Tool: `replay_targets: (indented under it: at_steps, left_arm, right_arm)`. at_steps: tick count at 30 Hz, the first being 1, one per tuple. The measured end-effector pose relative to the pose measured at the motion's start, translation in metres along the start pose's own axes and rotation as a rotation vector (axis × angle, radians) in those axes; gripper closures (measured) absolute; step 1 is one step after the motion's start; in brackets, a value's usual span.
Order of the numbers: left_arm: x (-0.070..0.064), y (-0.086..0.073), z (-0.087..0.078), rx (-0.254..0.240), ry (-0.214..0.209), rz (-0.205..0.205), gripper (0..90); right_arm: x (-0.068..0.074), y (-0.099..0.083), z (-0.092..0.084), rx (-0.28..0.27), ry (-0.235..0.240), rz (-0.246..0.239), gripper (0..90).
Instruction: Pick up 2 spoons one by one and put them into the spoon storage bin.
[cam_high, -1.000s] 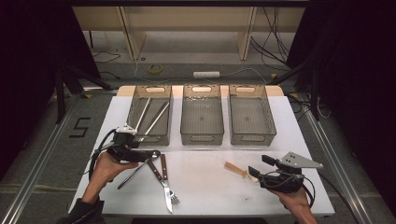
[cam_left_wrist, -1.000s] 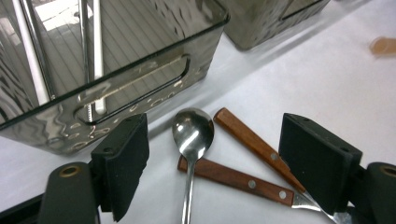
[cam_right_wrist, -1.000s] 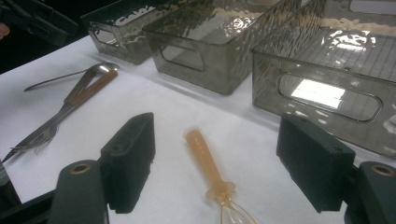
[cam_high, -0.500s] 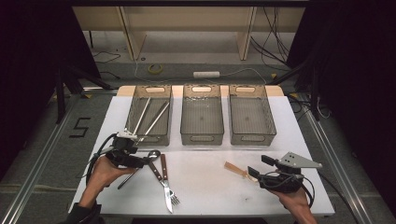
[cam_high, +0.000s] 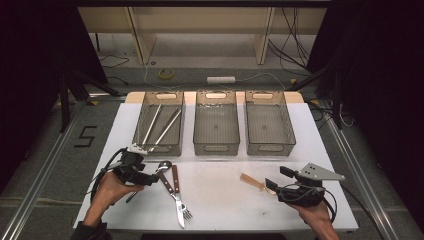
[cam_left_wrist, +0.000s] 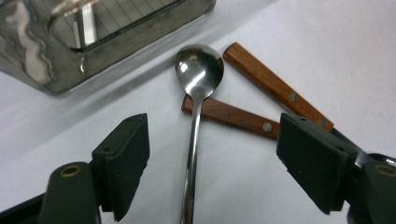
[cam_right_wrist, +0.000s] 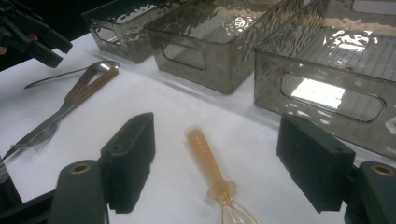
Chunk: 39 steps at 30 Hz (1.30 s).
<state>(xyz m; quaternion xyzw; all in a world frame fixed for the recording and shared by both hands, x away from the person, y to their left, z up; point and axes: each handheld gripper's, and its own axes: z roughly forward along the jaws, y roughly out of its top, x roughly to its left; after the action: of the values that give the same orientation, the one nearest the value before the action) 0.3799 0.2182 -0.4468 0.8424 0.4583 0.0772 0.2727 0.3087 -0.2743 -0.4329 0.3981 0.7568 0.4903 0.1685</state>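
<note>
A steel spoon (cam_left_wrist: 198, 74) lies on the white table with its bowl near the left bin; its handle runs between the jaws of my left gripper (cam_left_wrist: 215, 140), which stand wide and do not touch it. In the high view the left gripper (cam_high: 150, 176) sits just left of the spoon (cam_high: 164, 165). Two wooden-handled pieces (cam_left_wrist: 275, 88) cross beside the spoon, one of them a fork (cam_high: 184, 212). My right gripper (cam_right_wrist: 217, 135) is open around an amber plastic utensil (cam_right_wrist: 205, 158) without touching it, near the table's front right (cam_high: 276, 179).
Three smoky clear bins stand in a row at the back: the left one (cam_high: 156, 148) holds long metal utensils (cam_high: 162, 125), the middle (cam_high: 216, 148) and right (cam_high: 270, 148) look empty. Cables trail from both grippers. The table's near edge is close to both hands.
My left gripper has shifted a little toward the near edge, settling around the spoon's handle. The right gripper and the utensils have stayed put.
</note>
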Motion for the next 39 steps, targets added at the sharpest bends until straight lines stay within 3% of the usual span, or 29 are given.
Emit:
replay_targets:
  at_steps: [6, 14, 21, 31, 35, 39]
  left_arm:
    - [0.001, -0.003, 0.004, 0.062, 0.019, 0.010, 30.1]
    - [-0.002, -0.007, 0.009, 0.151, 0.026, 0.028, 45.7]
    - [-0.004, -0.007, 0.011, 0.179, 0.016, 0.038, 55.9]
    - [0.002, -0.009, 0.018, 0.203, 0.049, 0.049, 64.8]
    - [-0.001, -0.009, 0.018, 0.207, 0.072, 0.077, 71.2]
    - [-0.002, -0.008, 0.019, 0.210, 0.057, 0.094, 79.8]
  right_arm:
    - [-0.001, 0.000, 0.000, -0.002, -0.001, 0.002, 29.0]
    - [-0.001, 0.000, -0.001, -0.003, -0.006, 0.003, 29.0]
    - [0.001, -0.001, -0.002, -0.004, -0.006, 0.000, 29.1]
    - [0.003, -0.001, -0.001, 0.001, -0.007, -0.005, 29.1]
    - [0.004, 0.000, -0.001, 0.002, -0.009, -0.010, 29.1]
    - [0.005, 0.000, -0.001, 0.005, -0.008, -0.013, 29.0]
